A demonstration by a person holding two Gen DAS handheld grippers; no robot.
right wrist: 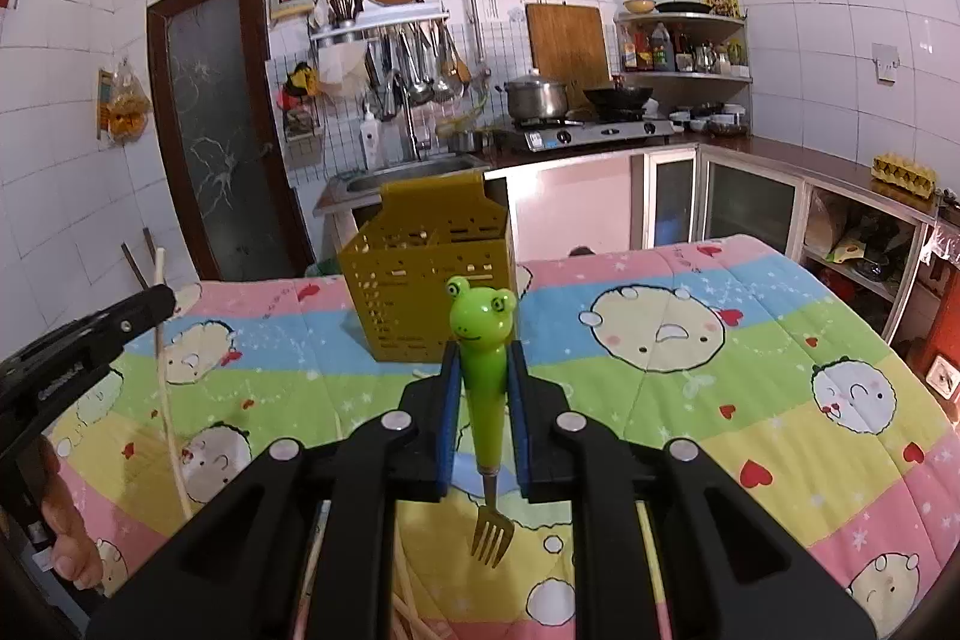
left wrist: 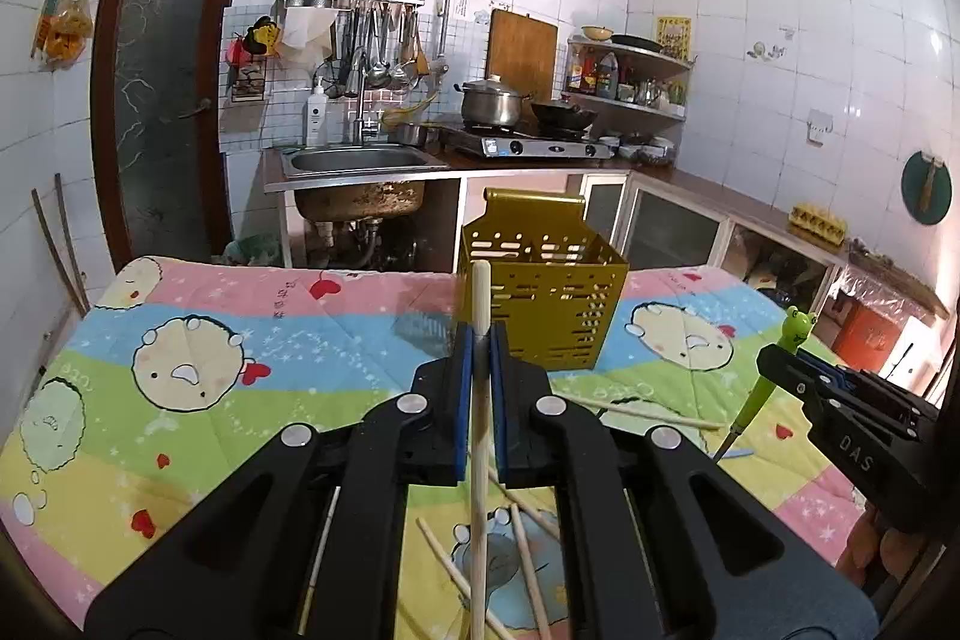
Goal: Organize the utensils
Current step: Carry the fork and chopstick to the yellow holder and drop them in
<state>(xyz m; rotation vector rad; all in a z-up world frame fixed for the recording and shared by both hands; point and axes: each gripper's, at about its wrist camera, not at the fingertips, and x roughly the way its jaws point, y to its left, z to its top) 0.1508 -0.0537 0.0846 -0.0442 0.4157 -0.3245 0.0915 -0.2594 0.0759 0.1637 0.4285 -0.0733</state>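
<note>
A chopstick (left wrist: 480, 304) and a frog-handled fork (right wrist: 482, 340) are clamped upright in the left gripper (left wrist: 480, 340) and right gripper (right wrist: 483, 358), evidently for dropping into the yellow holder (left wrist: 543, 292).

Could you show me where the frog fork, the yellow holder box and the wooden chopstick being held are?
frog fork (right wrist: 480, 340), right wrist view, on its green handle below the frog head.
yellow holder box (left wrist: 555, 307), left wrist view, on its perforated front wall.
wooden chopstick (left wrist: 480, 298), left wrist view, on the shaft above the pads.
</note>
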